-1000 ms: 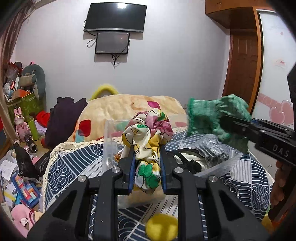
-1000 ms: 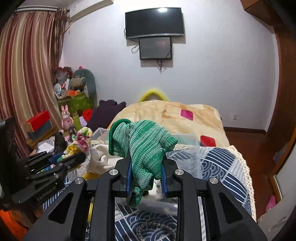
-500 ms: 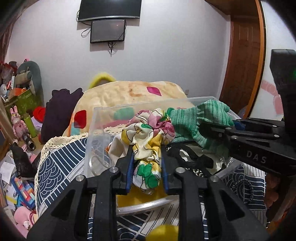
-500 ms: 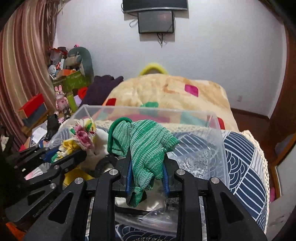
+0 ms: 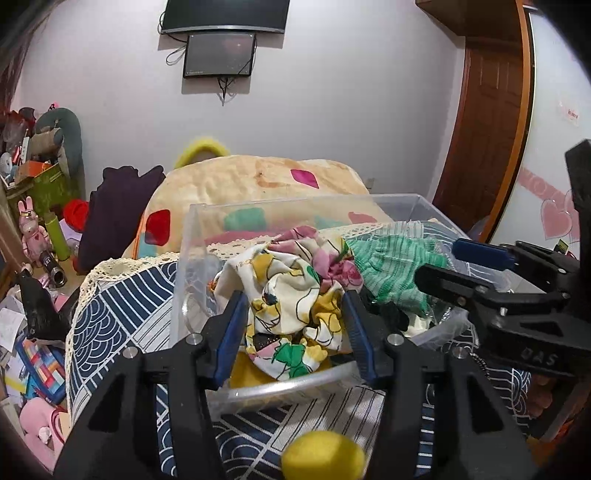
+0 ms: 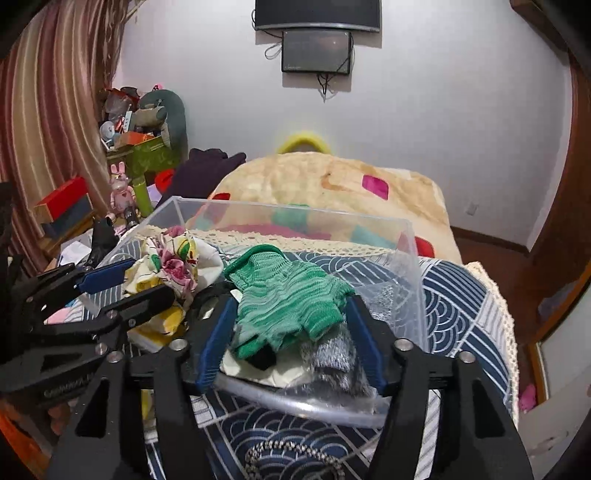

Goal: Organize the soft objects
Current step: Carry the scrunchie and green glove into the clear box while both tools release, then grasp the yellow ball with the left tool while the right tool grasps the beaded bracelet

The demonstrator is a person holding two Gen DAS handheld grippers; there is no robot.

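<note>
Nearest the left wrist camera, a round yellow soft ball [image 5: 322, 455] lies on the navy-and-white wave-patterned bedcover [image 5: 122, 314], just in front of the clear plastic storage bin [image 5: 280, 384]. The left gripper [image 5: 293, 328] has its jaws spread wide over the bin's near rim, with the crumpled floral-print cloth in white, yellow, pink and green [image 5: 295, 291] sitting loose between them on the pile inside; whether the blue pads brush its sides is hard to tell.

In the right wrist view, a coiled speckled cord [image 6: 295, 458] lies on the bedcover closest to the lens. Above the near rim of the bin [image 6: 295, 406], the right gripper [image 6: 290, 332] is likewise spread open, and the green striped knitted glove [image 6: 288, 299] lies between its fingers on top of a grey knit item in a clear plastic bag [image 6: 332, 362]. The floral cloth [image 6: 173, 254] sits to the glove's left in the same bin, with the left gripper [image 6: 122, 288] reaching in beside it.

Beyond the bin lies a beige plush blanket with coloured patches [image 6: 332, 188], then a dark purple garment [image 6: 207, 170], and on the far wall a black wall-mounted television [image 6: 317, 14].
</note>
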